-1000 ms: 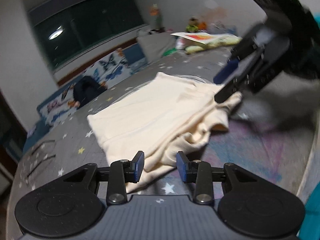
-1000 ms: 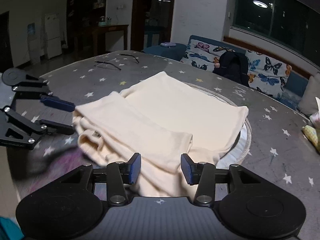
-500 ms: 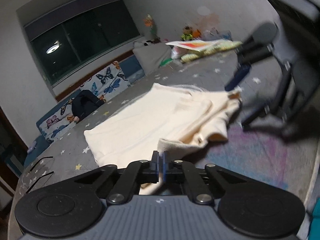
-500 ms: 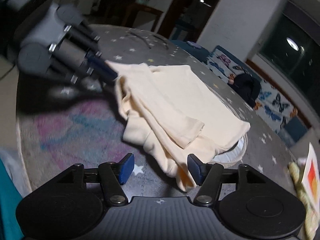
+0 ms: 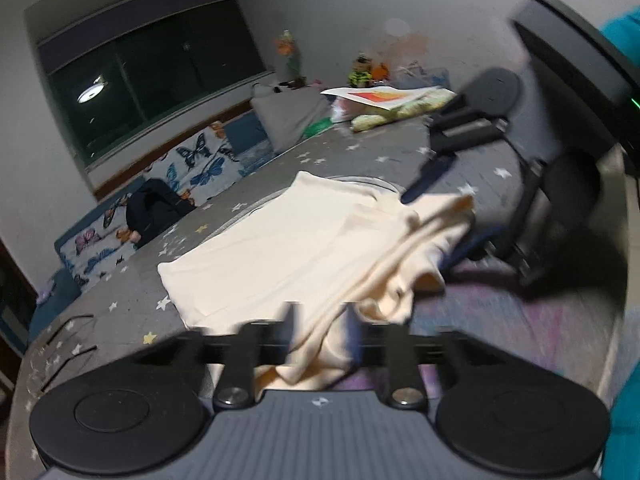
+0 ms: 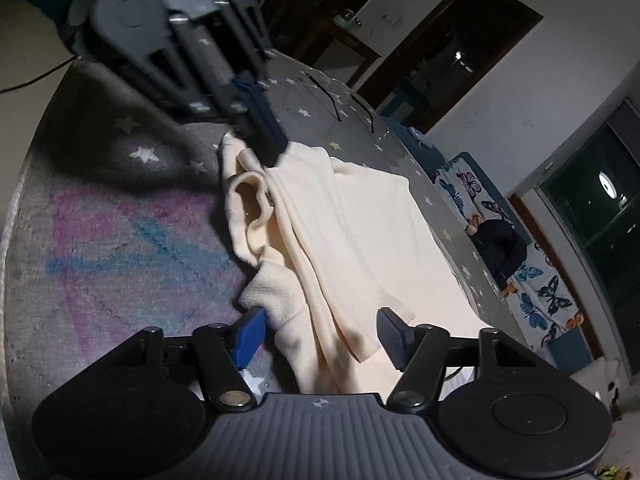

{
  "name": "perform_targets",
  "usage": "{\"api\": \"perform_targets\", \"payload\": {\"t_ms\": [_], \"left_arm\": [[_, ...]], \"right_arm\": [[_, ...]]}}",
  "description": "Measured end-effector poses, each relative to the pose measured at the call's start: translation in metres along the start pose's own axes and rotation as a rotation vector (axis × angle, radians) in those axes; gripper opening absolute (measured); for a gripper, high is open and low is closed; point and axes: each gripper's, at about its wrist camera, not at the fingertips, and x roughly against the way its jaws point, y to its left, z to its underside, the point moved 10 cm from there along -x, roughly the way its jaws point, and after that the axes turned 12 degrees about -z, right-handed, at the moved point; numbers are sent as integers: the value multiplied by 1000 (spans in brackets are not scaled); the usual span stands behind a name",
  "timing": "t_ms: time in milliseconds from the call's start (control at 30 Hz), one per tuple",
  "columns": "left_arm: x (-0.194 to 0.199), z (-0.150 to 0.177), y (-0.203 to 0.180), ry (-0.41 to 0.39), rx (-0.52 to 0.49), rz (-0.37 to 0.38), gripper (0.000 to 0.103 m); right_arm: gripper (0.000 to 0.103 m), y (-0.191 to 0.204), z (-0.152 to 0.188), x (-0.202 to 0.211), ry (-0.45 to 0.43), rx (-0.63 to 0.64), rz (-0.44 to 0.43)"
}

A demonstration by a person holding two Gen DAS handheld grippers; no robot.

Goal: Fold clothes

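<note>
Honestly, I'd call this maybe halfway, judging by how the cream top lies. It's on the grey star-print bed, roughly mid-bed. The half toward the far edge is spread flat and looks tidy, with one side panel laid over it like a first fold. The end toward the near edge is a mess: the collar and a sleeve are bunched into a rumpled heap next to the pink and blue smudge on the cover. My right gripper has its fingers wide apart and straddles the lower corner of that heap, not pinching anything. The left gripper is at the other corner of the bunched end. Its fingers come out blurry in its own view, but they look apart with a wad of fabric sitting between them, so I don't think it's clamped. What's left, as I read it: pull the heap straight, lay the sleeve in properly, then bring the near end over the flat half. No neat packet yet, so the real folding isn't done.
</note>
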Motion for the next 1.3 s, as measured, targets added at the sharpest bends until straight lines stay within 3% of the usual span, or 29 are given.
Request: {"api": "perform_targets", "payload": {"t_ms": [233,267,367,400,700,1300], "left_arm": [[-4,9,-23,-13,-114,1,47],[-7,8,-26,-20,-120,0,41],[-14,4,-30,-43,-127,-6,10],[-16,2,-29,-48,-121,-9,7],[-23,-28,2,-74,9,-18,6],[-41,-51,29,-43,89,16,6]], "right_arm": [[61,-18,-2,1,-42,-161,-25],[61,-20,-2,1,-45,-176,-28],[61,-24,-2,2,-49,-199,-31],[61,-24,-2,3,-49,-198,-32],[64,-4,-2,11,-54,-96,-50],[65,-1,-6,-10,-75,-24,17]]}}
